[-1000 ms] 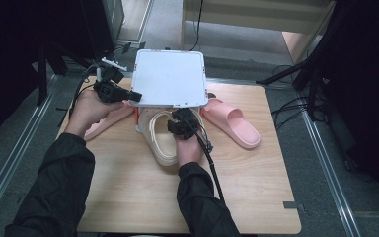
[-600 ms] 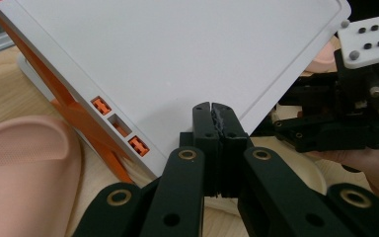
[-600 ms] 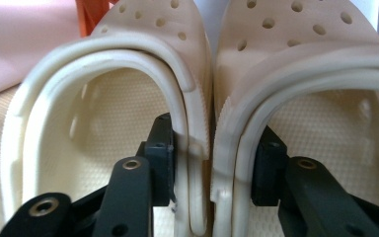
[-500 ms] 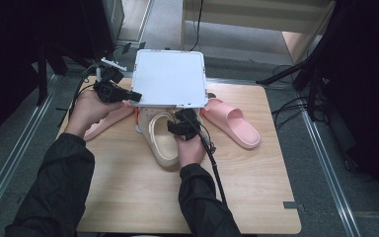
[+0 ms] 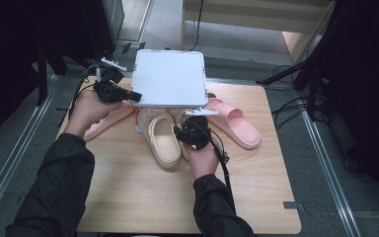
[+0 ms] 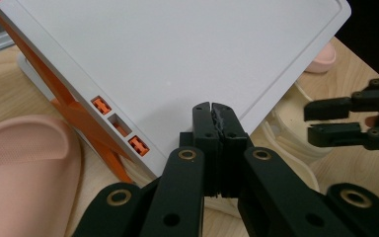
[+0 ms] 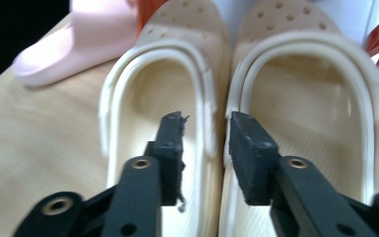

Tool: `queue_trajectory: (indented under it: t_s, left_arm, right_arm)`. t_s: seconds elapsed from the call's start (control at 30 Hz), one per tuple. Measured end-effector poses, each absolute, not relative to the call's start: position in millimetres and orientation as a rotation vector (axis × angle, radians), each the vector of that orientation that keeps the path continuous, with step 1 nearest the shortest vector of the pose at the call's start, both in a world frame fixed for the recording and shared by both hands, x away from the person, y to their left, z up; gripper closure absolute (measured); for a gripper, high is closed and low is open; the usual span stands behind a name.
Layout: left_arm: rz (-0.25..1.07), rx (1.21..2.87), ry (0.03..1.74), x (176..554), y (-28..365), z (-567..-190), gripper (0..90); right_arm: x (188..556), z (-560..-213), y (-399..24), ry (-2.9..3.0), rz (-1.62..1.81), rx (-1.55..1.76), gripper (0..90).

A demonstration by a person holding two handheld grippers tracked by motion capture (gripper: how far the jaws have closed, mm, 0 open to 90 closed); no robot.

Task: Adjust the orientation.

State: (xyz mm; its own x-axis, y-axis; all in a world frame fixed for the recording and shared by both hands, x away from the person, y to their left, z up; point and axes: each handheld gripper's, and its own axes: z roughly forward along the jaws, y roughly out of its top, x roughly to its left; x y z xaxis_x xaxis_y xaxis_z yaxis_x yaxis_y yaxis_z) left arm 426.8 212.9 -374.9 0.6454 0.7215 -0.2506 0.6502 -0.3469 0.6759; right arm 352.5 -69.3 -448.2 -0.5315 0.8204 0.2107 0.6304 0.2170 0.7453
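A white lid (image 5: 168, 79) (image 6: 177, 49) stands tilted up on orange struts (image 6: 74, 108). My left gripper (image 5: 134, 95) (image 6: 212, 111) is shut on its front left edge. Under the lid lie two beige clogs side by side, the left one (image 5: 162, 140) (image 7: 148, 98) and the right one (image 7: 316, 108). My right gripper (image 5: 186, 127) (image 7: 207, 123) hovers just over their touching inner rims. Its jaws have just been closing and stand a little apart. The rims lie below the gap and the pads do not press on them.
One pink slide (image 5: 234, 121) (image 7: 94, 34) lies right of the clogs. Another pink slide (image 5: 106, 123) (image 6: 24, 163) lies left, under my left hand. The wooden table (image 5: 138, 197) has bare room near the person. Cables (image 5: 286, 106) trail off the right side.
My right gripper has drawn back a little toward the person and risen off the clogs. The left gripper and the lid have not moved.
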Motion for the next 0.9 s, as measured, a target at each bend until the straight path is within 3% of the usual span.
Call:
queue_trajectory:
  t_s: [0.4,0.9]
  left_arm:
    - [0.119,2.083,1.078,426.4,211.4,-374.3,89.6]
    - [0.105,2.077,1.081,427.0,212.8,-374.6,89.5]
  right_arm:
    - [311.6,-454.3,-88.0,2.345,1.311,1.307,88.9]
    - [274.2,-494.2,-85.7,2.549,1.224,1.154,90.0]
